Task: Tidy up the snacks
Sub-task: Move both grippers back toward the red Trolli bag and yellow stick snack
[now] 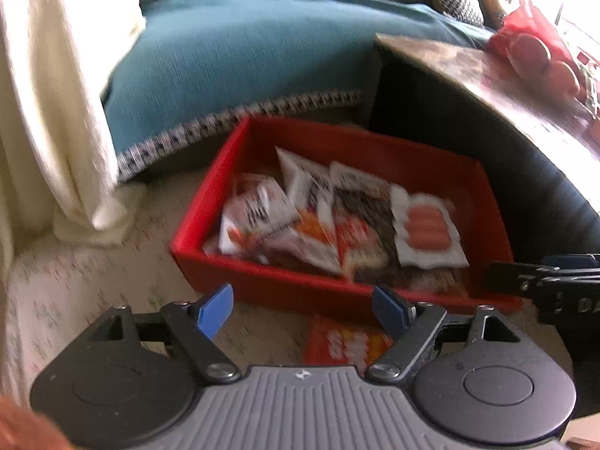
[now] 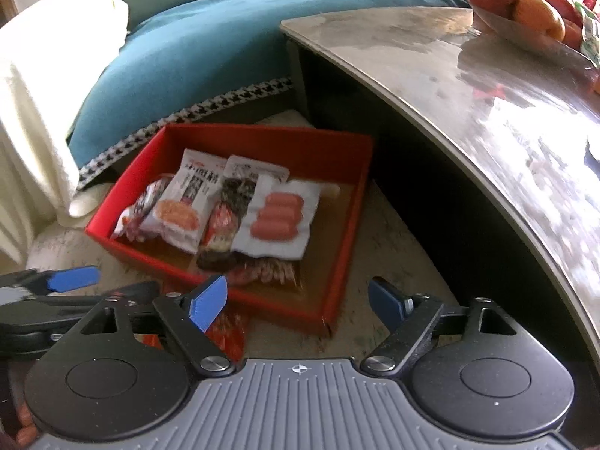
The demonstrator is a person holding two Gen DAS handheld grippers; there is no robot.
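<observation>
A red open box [image 1: 262, 281] [image 2: 337, 172] sits on the pale floor mat and holds several snack packets. Among them a white sausage pack [image 1: 427, 230] [image 2: 279, 221] lies on the right and white-and-orange packets [image 1: 307, 202] [image 2: 180, 210] on the left. An orange-red packet [image 1: 345, 345] [image 2: 227, 337] lies on the floor just in front of the box. My left gripper [image 1: 300, 313] hovers above that floor packet, open, nothing between its blue pads. My right gripper [image 2: 300, 305] hangs over the box's near right corner, open and empty. Each gripper shows at the edge of the other's view.
A blue-covered sofa [image 1: 240, 60] with a checked trim stands behind the box. A cream throw [image 1: 63, 93] hangs at the left. A dark-sided table with a glossy top [image 2: 468, 86] curves along the right, bearing a dish of fruit [image 2: 521, 7] and a red bag.
</observation>
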